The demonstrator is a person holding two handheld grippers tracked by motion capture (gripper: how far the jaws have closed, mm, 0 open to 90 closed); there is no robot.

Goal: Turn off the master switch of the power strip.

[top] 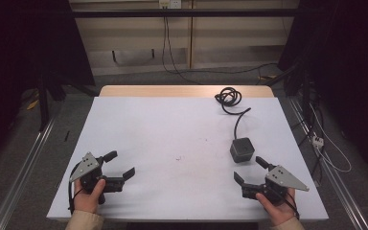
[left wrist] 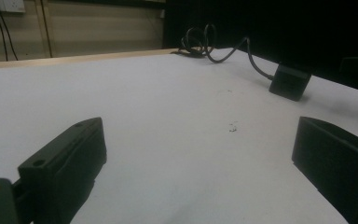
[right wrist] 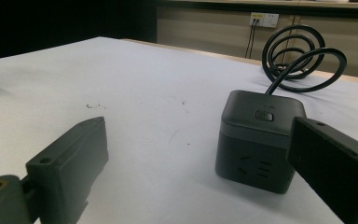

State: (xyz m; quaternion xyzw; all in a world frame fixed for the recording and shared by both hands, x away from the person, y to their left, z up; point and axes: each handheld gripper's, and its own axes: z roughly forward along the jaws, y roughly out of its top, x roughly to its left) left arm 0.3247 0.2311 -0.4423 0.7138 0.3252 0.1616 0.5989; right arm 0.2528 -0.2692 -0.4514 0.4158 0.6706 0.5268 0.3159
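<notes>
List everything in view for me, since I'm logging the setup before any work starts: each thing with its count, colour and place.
cube power socket: 1, dark grey, right half of the table, just ahead of the right gripper, button on top
power cable: 1, black, runs from the cube to a coil at the far right edge
table cover: 1, white, spread over the table, with small dark marks near the middle
table: 1, light wood, bare strip showing at the far edge
wall outlet: 1, white, on the wall beyond the table, cables hanging from it
left gripper: 1, black with grey plate, near left, jaws apart
right gripper: 1, black with grey plate, near right, jaws apart
</notes>
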